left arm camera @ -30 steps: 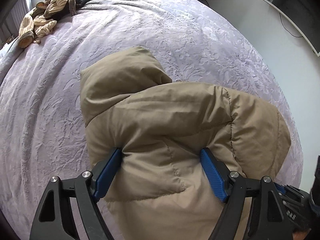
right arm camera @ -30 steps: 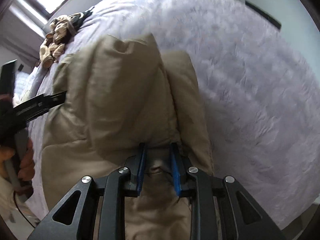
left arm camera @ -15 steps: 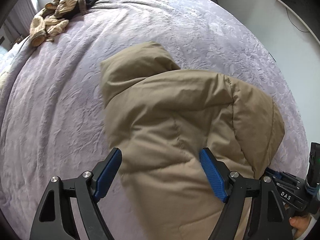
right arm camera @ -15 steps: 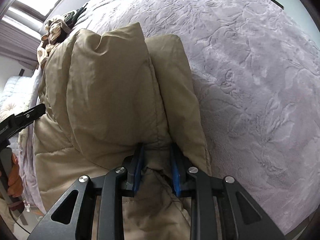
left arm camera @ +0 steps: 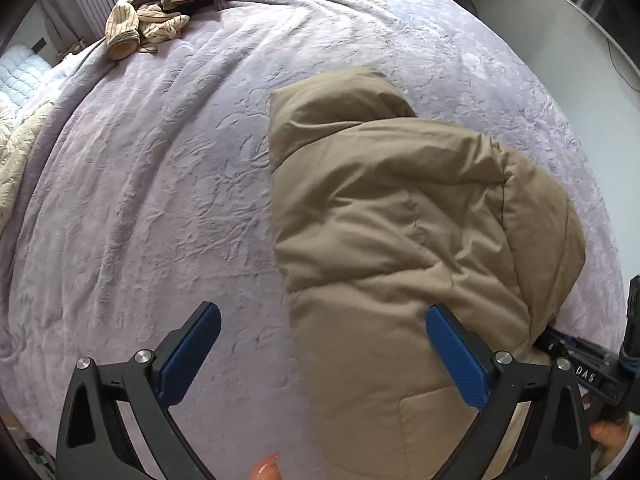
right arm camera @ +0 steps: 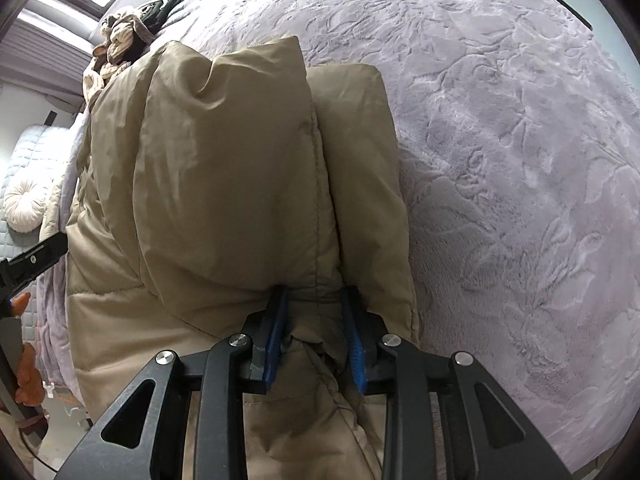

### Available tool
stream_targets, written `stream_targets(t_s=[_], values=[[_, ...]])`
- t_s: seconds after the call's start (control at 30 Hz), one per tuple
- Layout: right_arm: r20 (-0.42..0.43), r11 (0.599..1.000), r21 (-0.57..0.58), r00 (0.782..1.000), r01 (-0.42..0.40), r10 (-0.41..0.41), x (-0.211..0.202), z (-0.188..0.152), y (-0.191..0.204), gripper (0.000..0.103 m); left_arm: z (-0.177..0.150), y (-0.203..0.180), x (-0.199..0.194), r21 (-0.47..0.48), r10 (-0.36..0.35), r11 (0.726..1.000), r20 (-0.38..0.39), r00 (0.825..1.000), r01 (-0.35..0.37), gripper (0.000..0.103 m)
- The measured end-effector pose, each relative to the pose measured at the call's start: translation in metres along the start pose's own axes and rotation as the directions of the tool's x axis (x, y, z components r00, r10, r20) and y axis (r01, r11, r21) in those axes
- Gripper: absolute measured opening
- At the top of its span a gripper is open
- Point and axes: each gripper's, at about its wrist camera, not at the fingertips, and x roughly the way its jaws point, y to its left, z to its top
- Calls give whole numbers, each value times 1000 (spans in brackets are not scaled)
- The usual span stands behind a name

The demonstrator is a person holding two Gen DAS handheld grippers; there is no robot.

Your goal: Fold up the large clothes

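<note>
A tan puffer jacket lies bunched on the lilac bedspread, folded over itself. It also fills the right wrist view. My left gripper is open and holds nothing; its left finger is over the bedspread, its right finger over the jacket. My right gripper is shut on a fold of the jacket near the bed's near edge. The right gripper also shows at the lower right of the left wrist view.
A heap of striped beige and dark clothes lies at the far left corner of the bed, also seen in the right wrist view. A round white cushion sits beyond the bed's left side. Wall and floor lie to the right.
My left gripper has slid left off the jacket's fold, so the jacket now sits to the right of its jaws. My right gripper stays shut on the jacket and has come in lower and closer.
</note>
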Motion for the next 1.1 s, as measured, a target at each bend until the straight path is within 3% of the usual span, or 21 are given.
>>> stream_targets(t_s=[0.23,0.33,0.5,0.63,0.67,0.8,0.87,0.93,1.0,1.03,1.1], values=[[-11,998,42,999,-37,38,-6,5,-2,36,-6,1,1,16,-31,999,-35,999,31,103],[-17,997,49,998,-66,67,-13,6,-3,44,-8,3,1,10,-40,999,-43,998,40,103],[25,996,2,996,-85,85,-39,9,4,84,-9,6,1,10,-35,999,-39,999,35,103],[36,997,-19,997,-70,71,-49,16,4,92,-11,8,2,2,-44,999,-44,998,44,103],[32,997,-26,997,-67,68,-49,18,4,103,-12,8,2,2,-44,999,-45,998,44,103],[20,998,-36,998,-59,60,-46,21,1,103,-14,9,2,-6,-55,998,-46,997,55,103],[10,997,-25,997,-70,71,-43,19,-1,103,-16,15,1,-20,-107,994,-58,993,106,103],[-13,996,-27,996,-85,85,-41,19,-3,103,-18,26,1,-60,-211,976,-69,975,207,103],[-28,995,-35,995,-98,97,-39,16,-5,103,-21,40,6,-116,-362,929,-93,928,351,103],[-42,993,-37,993,-113,112,-38,17,-6,103,-22,45,10,-132,-406,910,-102,908,392,103],[-67,990,-31,988,-140,138,-35,17,-11,103,-27,55,24,-184,-509,855,-125,852,485,103]])
